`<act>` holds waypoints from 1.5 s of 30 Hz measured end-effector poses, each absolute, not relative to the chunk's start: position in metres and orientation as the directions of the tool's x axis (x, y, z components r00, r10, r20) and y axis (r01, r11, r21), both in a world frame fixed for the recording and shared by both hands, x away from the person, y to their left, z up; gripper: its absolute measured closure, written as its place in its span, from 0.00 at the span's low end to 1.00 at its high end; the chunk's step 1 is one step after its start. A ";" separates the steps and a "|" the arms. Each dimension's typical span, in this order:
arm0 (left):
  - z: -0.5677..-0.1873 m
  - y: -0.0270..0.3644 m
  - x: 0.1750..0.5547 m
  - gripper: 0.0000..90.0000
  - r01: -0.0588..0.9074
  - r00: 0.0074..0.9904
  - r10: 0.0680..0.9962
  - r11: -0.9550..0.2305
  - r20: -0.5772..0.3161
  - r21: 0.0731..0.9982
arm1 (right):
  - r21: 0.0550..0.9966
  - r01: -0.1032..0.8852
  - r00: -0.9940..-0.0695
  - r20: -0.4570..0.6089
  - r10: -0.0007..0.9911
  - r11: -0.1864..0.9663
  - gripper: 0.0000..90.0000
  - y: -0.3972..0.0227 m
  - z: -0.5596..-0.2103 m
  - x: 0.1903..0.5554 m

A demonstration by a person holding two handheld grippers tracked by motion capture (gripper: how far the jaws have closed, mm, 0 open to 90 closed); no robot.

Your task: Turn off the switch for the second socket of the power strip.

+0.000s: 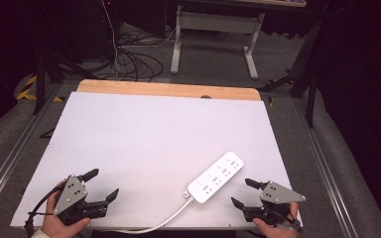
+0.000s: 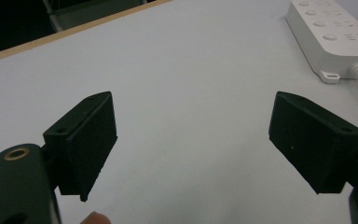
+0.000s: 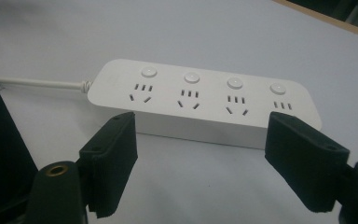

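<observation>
Both grippers spread empty: right gripper (image 1: 241, 193) sits nearer, power strip (image 3: 204, 103) just ahead, long axis crosswise to its jaws; left gripper (image 1: 101, 184) farther off.

White power strip (image 1: 216, 177) between open claws.

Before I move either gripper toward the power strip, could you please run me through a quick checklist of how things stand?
1. Left gripper jaws open, nothing between them: ok.
2. Right gripper jaws open, nothing between them: ok.
3. Power strip lying flat on the white table, sockets up: ok.
4. Right gripper facing the strip's long side, apart from it: ok.
5. Cord trails off the table's near edge; whether it is plugged in: cannot tell.
6. The four buttons' on or off state: cannot tell.
</observation>
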State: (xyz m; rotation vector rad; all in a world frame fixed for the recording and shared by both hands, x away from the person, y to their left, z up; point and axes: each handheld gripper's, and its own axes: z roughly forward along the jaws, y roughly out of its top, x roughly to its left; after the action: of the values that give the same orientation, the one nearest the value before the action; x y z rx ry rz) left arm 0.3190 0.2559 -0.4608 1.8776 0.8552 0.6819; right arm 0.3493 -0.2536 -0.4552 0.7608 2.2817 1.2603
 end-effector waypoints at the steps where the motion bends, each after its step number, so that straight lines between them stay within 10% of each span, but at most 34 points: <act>1: -0.461 0.256 0.319 0.17 0.272 0.603 0.791 -0.325 0.103 0.906 | 0.861 0.261 -0.757 -0.099 0.646 0.437 0.29 -0.253 -0.454 0.349; 45: -0.460 0.255 0.319 0.19 0.283 0.584 0.803 -0.335 0.115 0.899 | 0.845 0.250 -0.797 -0.097 0.596 0.473 0.39 -0.189 -0.405 0.396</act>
State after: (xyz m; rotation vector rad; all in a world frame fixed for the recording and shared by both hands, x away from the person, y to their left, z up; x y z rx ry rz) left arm 0.3188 0.2547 -0.4604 1.8879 0.8760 0.7061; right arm 0.3960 -0.1888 -0.4051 0.7098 2.3458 1.2530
